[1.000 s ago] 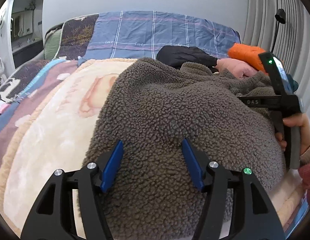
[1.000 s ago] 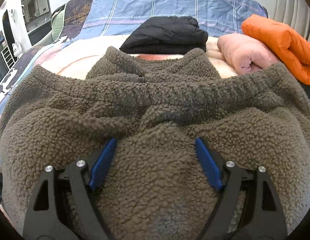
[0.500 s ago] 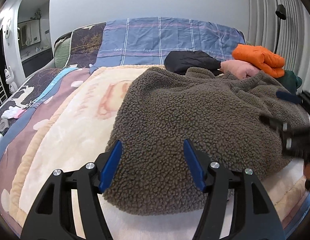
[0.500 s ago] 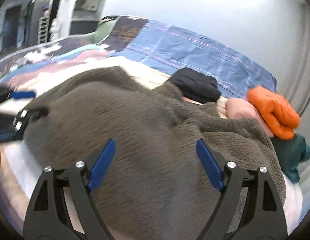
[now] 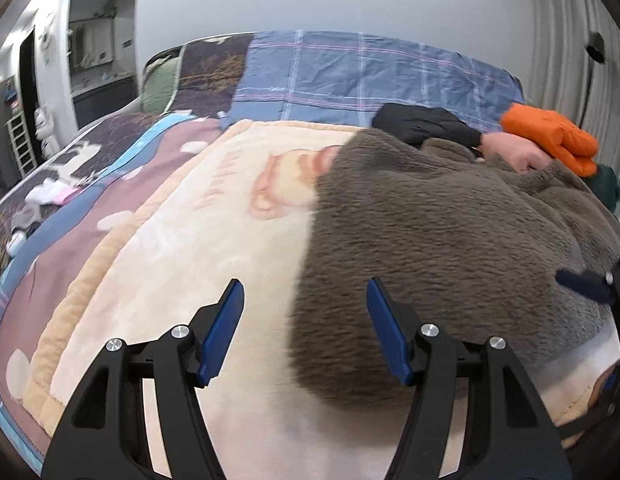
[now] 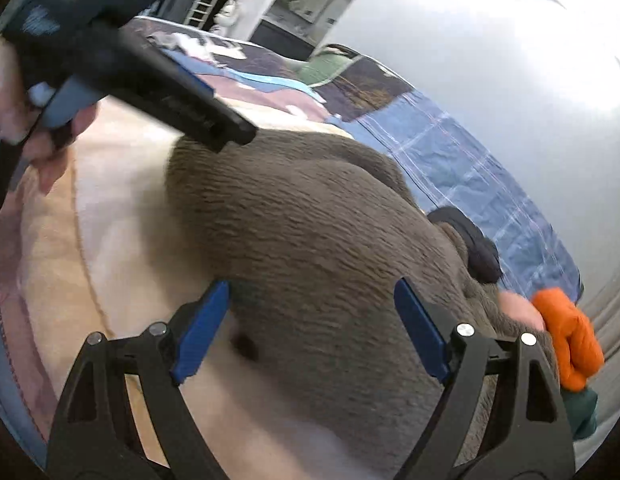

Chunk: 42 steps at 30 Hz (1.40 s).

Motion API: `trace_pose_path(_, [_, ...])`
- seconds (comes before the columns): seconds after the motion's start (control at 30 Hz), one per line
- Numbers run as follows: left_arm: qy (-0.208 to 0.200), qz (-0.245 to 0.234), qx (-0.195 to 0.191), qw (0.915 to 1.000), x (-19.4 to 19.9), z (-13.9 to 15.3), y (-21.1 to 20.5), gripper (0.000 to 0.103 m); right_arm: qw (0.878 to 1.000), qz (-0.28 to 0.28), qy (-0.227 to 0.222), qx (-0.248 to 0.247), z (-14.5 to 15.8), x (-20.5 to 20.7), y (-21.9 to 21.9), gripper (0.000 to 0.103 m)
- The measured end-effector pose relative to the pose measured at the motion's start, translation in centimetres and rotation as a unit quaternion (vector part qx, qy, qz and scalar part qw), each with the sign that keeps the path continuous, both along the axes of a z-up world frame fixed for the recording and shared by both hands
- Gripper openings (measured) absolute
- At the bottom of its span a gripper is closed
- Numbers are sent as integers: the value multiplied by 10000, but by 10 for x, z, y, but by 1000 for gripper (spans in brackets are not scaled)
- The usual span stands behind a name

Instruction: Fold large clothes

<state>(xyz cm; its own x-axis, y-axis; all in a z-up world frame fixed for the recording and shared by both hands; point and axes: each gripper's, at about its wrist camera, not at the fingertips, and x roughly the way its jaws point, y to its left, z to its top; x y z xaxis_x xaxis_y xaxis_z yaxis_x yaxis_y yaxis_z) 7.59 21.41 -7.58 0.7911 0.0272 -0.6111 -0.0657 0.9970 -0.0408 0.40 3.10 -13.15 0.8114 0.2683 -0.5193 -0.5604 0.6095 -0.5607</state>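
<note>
Left wrist view shows the left gripper above the cream blanket, its jaws open with nothing between the blue pads. The brown fleece garment lies on the blanket, folded into a rounded mound; its near left edge sits just ahead of the right-hand pad, and motion blur smears the pile so the fold lines cannot be made out. Beyond the mound, a folded black garment, a pink garment and an orange garment lie in a row near the blue plaid bedding; the pink one is partly hidden behind the fleece. A dark green item is cut off at the right. The right gripper enters at the right border, blurred, with only one blue finger and part of the frame visible. Right wrist view is strongly tilted. The right gripper hovers over the brown fleece garment with jaws wide apart and empty. The left gripper crosses the upper left as a dark blurred bar, held by a hand that is cut off by the frame edge. A small dark spot on the blanket beside the fleece edge cannot be identified.
</note>
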Motion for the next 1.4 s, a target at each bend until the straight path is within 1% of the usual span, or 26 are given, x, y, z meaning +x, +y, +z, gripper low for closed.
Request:
trace_pose_path(0.1, [-1, 308, -193, 9993, -1, -5, 23, 64, 9992, 291, -127, -238, -6, -10, 19, 86])
trace_pose_path(0.17, [22, 445, -243, 9987, -1, -7, 33, 64, 9983, 387, -207, -394, -13, -12, 29, 86])
trace_pose_path(0.3, [39, 502, -372, 9980, 0, -9, 50, 64, 9952, 388, -577, -695, -24, -15, 50, 86])
trace_pose_path(0.33, [44, 473, -430, 9979, 4, -9, 54, 66, 9939, 383, -689, -775, -26, -16, 57, 86])
trace_pose_path(0.4, [97, 293, -697, 9971, 12, -9, 62, 68, 9905, 341, -885, -993, -29, -14, 73, 86])
trace_pose_path(0.43, [190, 135, -967, 9950, 21, -9, 69, 68, 9888, 337, -938, -1106, -32, -14, 80, 86])
trace_pose_path(0.47, [309, -60, -1257, 9916, 32, -10, 75, 68, 9877, 338, -957, -1186, -34, -13, 86, 86])
trace_pose_path(0.53, [544, -284, -1585, 9854, 51, -11, 83, 68, 9858, 313, -1005, -1311, -38, -12, 95, 86])
trace_pose_path(0.6, [713, -476, -1656, 9825, 68, -12, 82, 68, 9859, 266, -990, -1322, -39, -10, 97, 86])
trace_pose_path(0.67, [881, -840, -1813, 9759, 85, -18, 80, 70, 9868, 209, -921, -1315, -39, -7, 100, 86])
trace_pose_path(0.7, [988, -991, -1924, 9713, 94, -22, 78, 70, 9874, 177, -864, -1317, -39, -4, 103, 85])
trace_pose_path(0.77, [1285, -1251, -2282, 9569, 116, -37, 75, 71, 9880, 144, -802, -1313, -39, -1, 109, 85])
trace_pose_path(0.8, [1389, -1290, -2476, 9502, 125, -43, 75, 71, 9887, 129, -753, -1290, -38, 0, 111, 81])
trace_pose_path(0.83, [1470, -1340, -2694, 9423, 134, -49, 75, 72, 9897, 124, -676, -1255, -37, 1, 113, 75])
trace_pose_path(0.87, [1512, -1453, -2907, 9335, 142, -53, 75, 73, 9905, 118, -614, -1228, -36, 2, 113, 74])
trace_pose_path(0.93, [1519, -1626, -3133, 9232, 150, -55, 74, 73, 9909, 103, -622, -1189, -35, 1, 116, 64])
trace_pose_path(0.97, [1524, -1733, -3238, 9175, 154, -55, 73, 73, 9910, 106, -626, -1180, -35, 1, 117, 61])
trace_pose_path(1.03, [1543, -1878, -3356, 9101, 159, -53, 70, 73, 9921, 98, -597, -1098, -33, 1, 118, 50])
trace_pose_path(1.13, [1415, -2031, -3534, 9021, 160, -45, 70, 73, 9952, 70, -443, -871, -28, 1, 117, 47])
trace_pose_path(1.2, [1215, -2167, -3756, 8928, 157, -37, 71, 76, 9968, 55, -325, -734, -23, 2, 114, 45])
trace_pose_path(1.23, [1114, -2299, -3939, 8829, 155, -35, 70, 82, 9972, 50, -277, -687, -21, 4, 114, 45])
trace_pose_path(1.27, [1037, -2411, -4083, 8743, 154, -33, 71, 84, 9975, 45, -252, -651, -20, 9, 113, 45])
trace_pose_path(1.3, [1033, -2469, -4132, 8704, 154, -33, 67, 84, 9979, 32, -232, -605, -18, 11, 111, 44])
trace_pose_path(1.33, [1188, -2466, -3996, 8749, 159, -34, 56, 84, 9981, 16, -215, -573, -17, 11, 111, 44])
trace_pose_path(1.37, [1397, -2428, -3728, 8846, 164, -37, 46, 84, 9984, 6, -186, -539, -16, 12, 110, 43])
trace_pose_path(1.4, [1649, -2438, -3341, 8954, 169, -41, 30, 84, 9988, -6, -103, -478, -15, 14, 108, 42])
